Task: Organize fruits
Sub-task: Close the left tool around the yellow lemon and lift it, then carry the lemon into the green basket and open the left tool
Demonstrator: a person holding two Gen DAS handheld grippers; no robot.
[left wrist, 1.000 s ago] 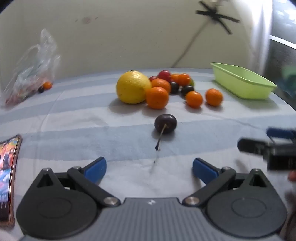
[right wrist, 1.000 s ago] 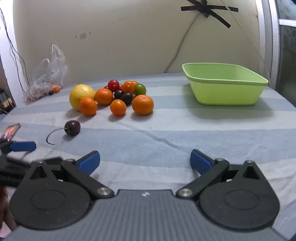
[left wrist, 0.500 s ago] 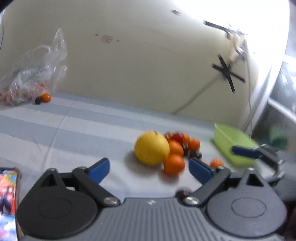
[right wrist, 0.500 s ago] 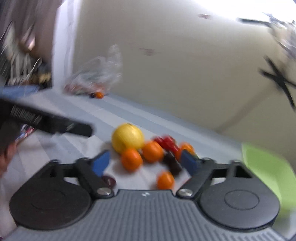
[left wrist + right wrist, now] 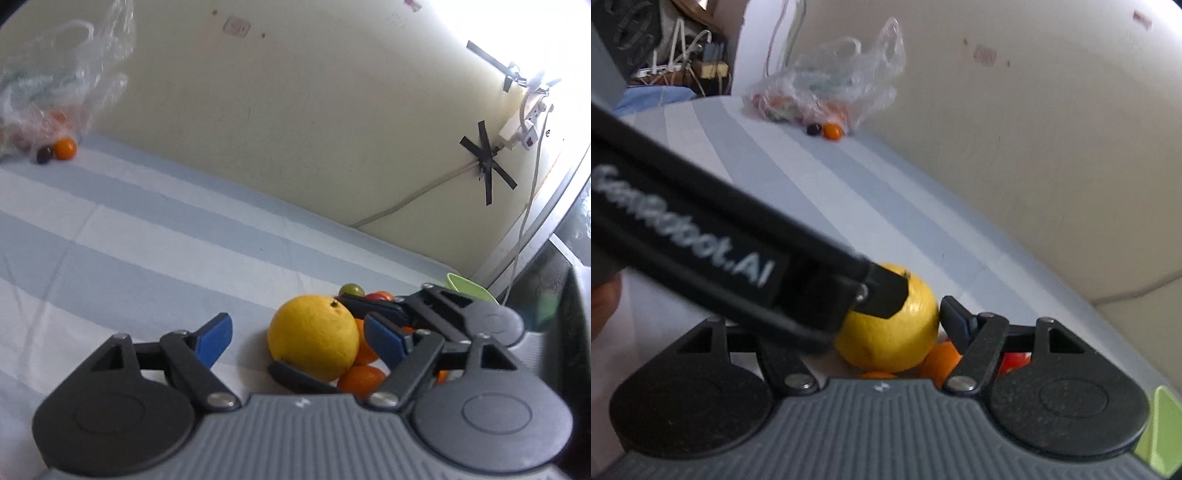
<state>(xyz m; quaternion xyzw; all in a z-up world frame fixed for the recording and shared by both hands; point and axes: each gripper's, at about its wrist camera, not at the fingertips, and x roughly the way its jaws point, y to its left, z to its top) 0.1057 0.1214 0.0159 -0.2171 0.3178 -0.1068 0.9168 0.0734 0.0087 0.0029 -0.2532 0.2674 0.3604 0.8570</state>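
While both tools crowd in on the fruit pile, the left gripper [image 5: 299, 338] stands with its blue-tipped fingers [image 5: 214, 338] spread wide and nothing between them but bare cloth and the near side of the big yellow lemon [image 5: 314, 338]; its right finger sits just beside the lemon, and whether it touches cannot be told. The right gripper [image 5: 317, 339] comes in from the lemon's right in the left view, with one dark finger passing under the lemon's near edge and the other behind it, so the lemon lies between them; whether they press on it cannot be told. In the right view the lemon [image 5: 890, 332] fills the gap of the right gripper [image 5: 886, 325], its right finger [image 5: 955, 321] at the lemon's edge, while the left one is hidden behind the black body of the left gripper, which crosses in front.

Just beside the lemon, partly under it, lie small oranges [image 5: 360, 378], with a red fruit and a greenish one [image 5: 351, 288] behind it. Beyond these shows a corner of the green bin [image 5: 467, 288]. All rest on a blue-and-white striped cloth [image 5: 147, 258]. Well away from the lemon, by the wall, slumps a clear plastic bag [image 5: 831, 88], with a small orange [image 5: 832, 131] and a dark fruit [image 5: 813, 129] touching each other at its foot.
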